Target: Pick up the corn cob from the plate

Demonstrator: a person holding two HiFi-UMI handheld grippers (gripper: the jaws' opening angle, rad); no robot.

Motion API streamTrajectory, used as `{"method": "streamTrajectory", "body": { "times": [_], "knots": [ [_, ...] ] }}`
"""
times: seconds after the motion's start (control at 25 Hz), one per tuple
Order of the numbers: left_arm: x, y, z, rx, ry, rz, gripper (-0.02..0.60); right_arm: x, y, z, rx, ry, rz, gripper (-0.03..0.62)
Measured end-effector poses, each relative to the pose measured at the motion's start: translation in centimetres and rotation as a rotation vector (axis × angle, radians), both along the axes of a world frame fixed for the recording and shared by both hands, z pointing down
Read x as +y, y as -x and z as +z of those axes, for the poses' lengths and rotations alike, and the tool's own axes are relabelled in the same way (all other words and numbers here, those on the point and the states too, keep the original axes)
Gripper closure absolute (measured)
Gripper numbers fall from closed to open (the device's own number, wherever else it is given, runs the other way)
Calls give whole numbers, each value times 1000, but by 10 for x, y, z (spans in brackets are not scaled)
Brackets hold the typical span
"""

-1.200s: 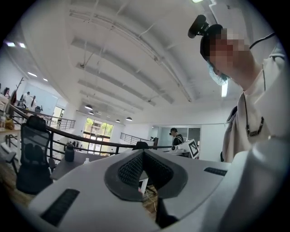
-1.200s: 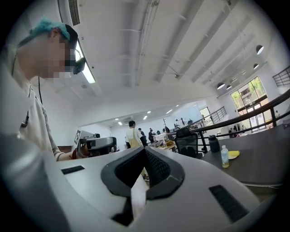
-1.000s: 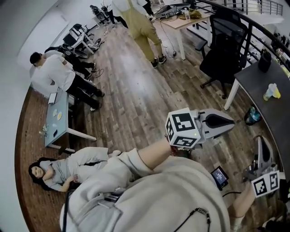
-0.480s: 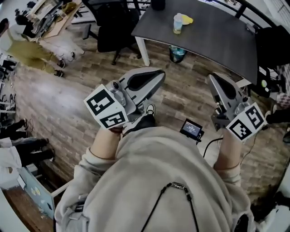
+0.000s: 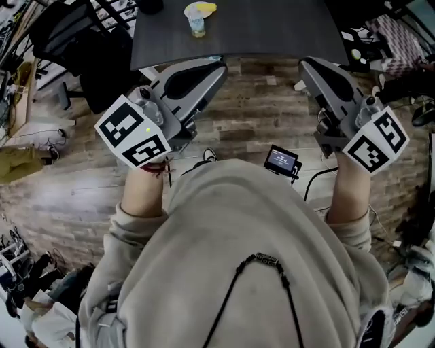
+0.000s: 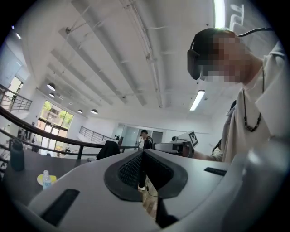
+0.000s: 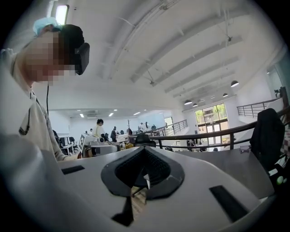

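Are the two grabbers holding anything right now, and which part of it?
Nothing is held. The left gripper and the right gripper are both shut and empty.

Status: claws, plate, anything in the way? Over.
Left claw shut, empty; right claw same. Yellow plate on table ahead, cob not discernible. Bottle stands beside plate.

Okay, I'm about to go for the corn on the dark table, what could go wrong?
The small bottle stands close beside the yellow corn cob, so a reach could tip it. Both the left tongs and the right tongs are shut and must open first. The black chair crowds the table on the left.
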State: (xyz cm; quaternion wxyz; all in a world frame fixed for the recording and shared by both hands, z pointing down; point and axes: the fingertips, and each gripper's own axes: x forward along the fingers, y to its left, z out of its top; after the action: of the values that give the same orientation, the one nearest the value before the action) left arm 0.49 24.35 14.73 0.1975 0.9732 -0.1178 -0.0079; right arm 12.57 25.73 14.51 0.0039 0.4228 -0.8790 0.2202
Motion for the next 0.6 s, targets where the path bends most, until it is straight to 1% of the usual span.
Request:
{"method": "streamTrajectory", "body": {
  "times": [0.08, 0.16, 0.36, 0.44, 0.6],
  "knots": [
    [-9, 10, -3, 34, -19, 52, 581, -11, 12, 0, 14, 6, 12, 579],
    [-18, 24, 4, 38, -16, 66, 581, -16, 25, 3, 25, 11, 19, 579],
    [-40, 55, 32, -10, 7, 29, 581, -36, 47, 19, 15, 17, 28, 579],
    [-52, 65, 32, -24, 22, 13, 581, -54, 57, 17, 11, 27, 6, 579],
    [-75, 84, 34, -59, 26, -17, 581, -83, 77, 15, 6, 25, -38, 579]
  ]
}}
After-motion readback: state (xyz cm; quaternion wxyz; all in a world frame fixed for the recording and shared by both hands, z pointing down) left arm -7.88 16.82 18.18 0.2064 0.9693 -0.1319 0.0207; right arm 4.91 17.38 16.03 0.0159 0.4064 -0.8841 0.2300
